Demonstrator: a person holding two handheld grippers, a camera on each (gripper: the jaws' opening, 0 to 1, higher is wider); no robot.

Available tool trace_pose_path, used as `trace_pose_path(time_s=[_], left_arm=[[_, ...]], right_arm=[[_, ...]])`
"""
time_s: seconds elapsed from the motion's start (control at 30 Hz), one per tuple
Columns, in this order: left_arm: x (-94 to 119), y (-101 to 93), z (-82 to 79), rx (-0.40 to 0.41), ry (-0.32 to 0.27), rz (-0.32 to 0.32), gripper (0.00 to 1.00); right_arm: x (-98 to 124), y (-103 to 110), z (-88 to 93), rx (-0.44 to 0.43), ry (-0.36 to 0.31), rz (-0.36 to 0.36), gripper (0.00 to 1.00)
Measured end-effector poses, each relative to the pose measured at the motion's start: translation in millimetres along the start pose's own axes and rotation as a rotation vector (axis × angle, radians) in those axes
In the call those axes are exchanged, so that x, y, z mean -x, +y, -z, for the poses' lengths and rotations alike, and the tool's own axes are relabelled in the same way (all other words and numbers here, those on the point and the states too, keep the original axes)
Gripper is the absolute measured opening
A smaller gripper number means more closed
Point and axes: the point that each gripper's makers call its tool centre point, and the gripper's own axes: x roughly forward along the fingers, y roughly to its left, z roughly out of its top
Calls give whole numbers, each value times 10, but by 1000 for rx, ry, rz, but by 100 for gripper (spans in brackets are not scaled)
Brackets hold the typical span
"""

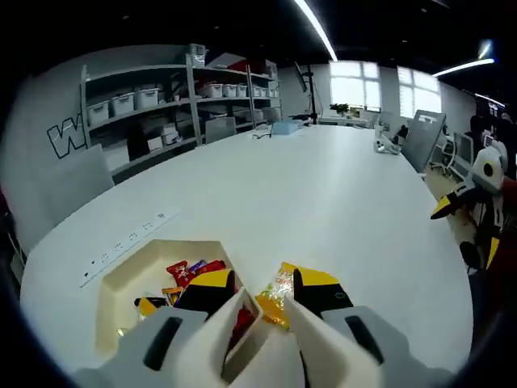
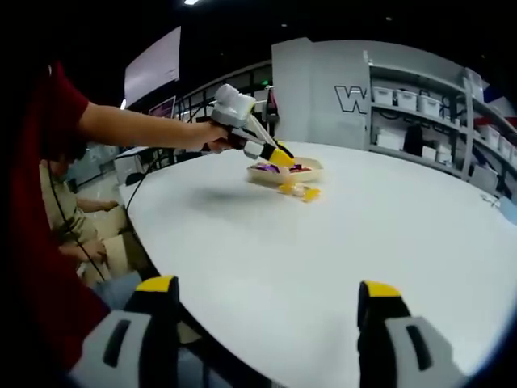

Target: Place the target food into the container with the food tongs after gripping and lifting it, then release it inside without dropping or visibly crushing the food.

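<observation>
Yellow-tipped left claw (image 1: 262, 293), lower centre of the left gripper view, stands slightly parted, gripping nothing, over the rim of the beige container (image 1: 121, 279) of wrapped snacks (image 1: 192, 271). One yellow snack packet (image 1: 277, 295) lies on the white worktop (image 1: 323, 202) just right of it. Right claw (image 2: 266, 303) is wide open and empty. Upper left, shelving (image 1: 161, 97) carries bins beside a partial letter "W" (image 1: 66, 137).

open-plan office; long white table (image 1: 323, 202), shelving with storage bins (image 1: 145, 101), ceiling strip lights (image 1: 315, 28)
</observation>
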Motion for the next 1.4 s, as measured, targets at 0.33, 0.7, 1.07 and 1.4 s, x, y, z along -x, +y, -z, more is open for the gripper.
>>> trace_pose_path(time_s=[0.33,0.7,1.07,1.4], left_arm=[[-156,-220,38,1,5,87,27],[-296,-349,97,15,20,115,27],[-117,-460,184,72,56,112,27],[77,-692,272,83,62,134,27]], right_arm=[[11,-18,50,-11,10,5,91],[29,-34,64,-13,16,14,91],[4,39,37,1,18,-5,90],[-11,89,5,10,7,-17,90]])
